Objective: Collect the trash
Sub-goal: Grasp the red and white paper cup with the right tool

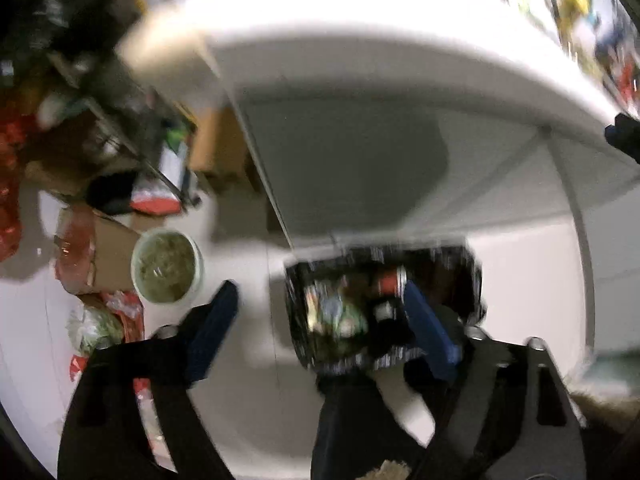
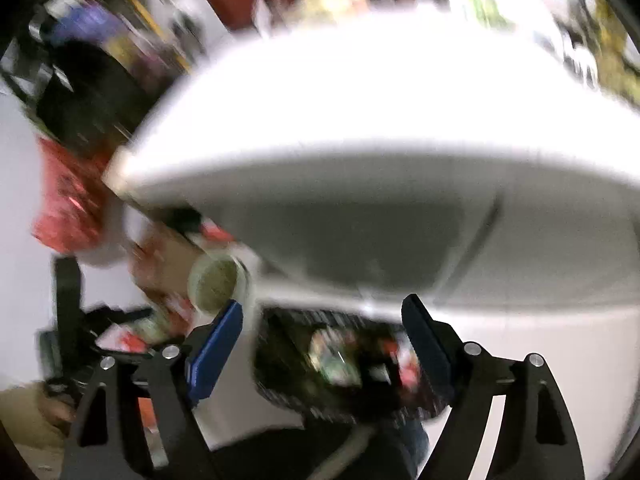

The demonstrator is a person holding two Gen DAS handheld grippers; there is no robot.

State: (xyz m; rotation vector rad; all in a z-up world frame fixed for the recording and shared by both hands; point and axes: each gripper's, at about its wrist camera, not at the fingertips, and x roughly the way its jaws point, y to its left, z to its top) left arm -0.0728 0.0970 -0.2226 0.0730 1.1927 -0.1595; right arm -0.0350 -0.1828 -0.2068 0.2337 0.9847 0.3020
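Observation:
Both views are blurred. A black bin (image 1: 380,308) lined with a dark bag stands on the pale floor under the edge of a white table (image 1: 360,48). It holds colourful wrappers and something red and white. My left gripper (image 1: 320,286) hangs above it, open, its blue pads (image 1: 216,328) wide apart and gripping nothing. In the right wrist view the same bin (image 2: 340,360) lies below and between the fingers of my right gripper (image 2: 324,302). That gripper is open too, with nothing pressed between its blue pads (image 2: 216,352).
A round pale bucket (image 1: 166,266) with greenish contents stands left of the bin, also in the right wrist view (image 2: 216,280). Cardboard boxes (image 1: 112,256), red bags (image 2: 64,200) and loose packaging crowd the floor at the left. The white table (image 2: 360,112) overhangs the bin.

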